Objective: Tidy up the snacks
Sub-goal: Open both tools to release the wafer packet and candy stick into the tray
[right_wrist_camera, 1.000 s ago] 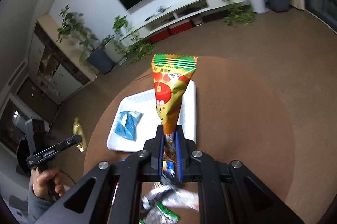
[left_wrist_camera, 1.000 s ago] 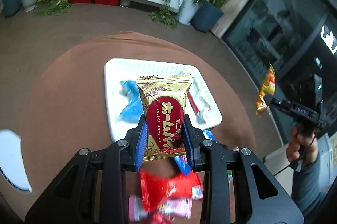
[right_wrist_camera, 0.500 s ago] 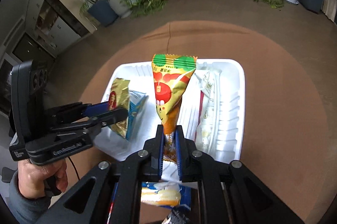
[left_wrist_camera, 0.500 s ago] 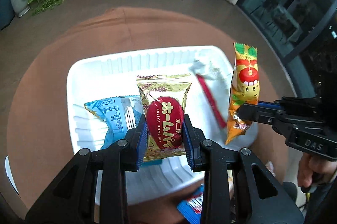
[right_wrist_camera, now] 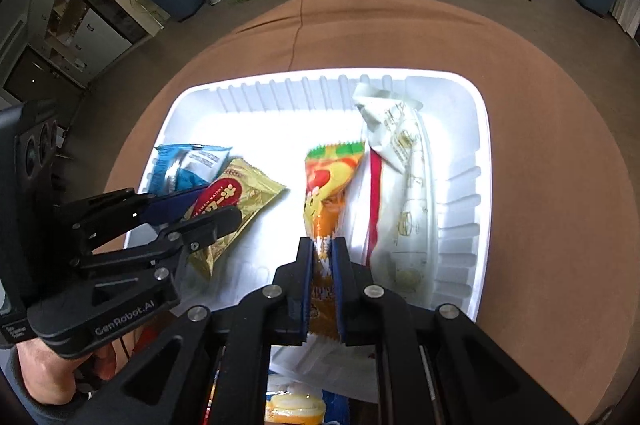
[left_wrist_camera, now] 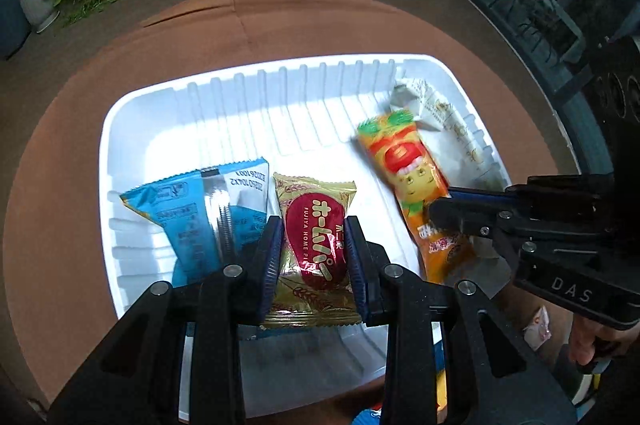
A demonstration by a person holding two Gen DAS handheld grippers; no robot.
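Left gripper [left_wrist_camera: 314, 249] fingers pinch the gold packet [left_wrist_camera: 313, 249], lower center, over the white tray [left_wrist_camera: 240, 89]. Right gripper [right_wrist_camera: 322, 265] clamps the orange packet [right_wrist_camera: 330, 185] at tray middle. Lower both flat beside the blue packet [left_wrist_camera: 192, 209], then release.

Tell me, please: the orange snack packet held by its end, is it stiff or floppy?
Probably fairly floppy: the orange snack packet twists and narrows above the right hand-held gripper. Likely light, since a pinch at one end carries it. Its glossy film may slip.
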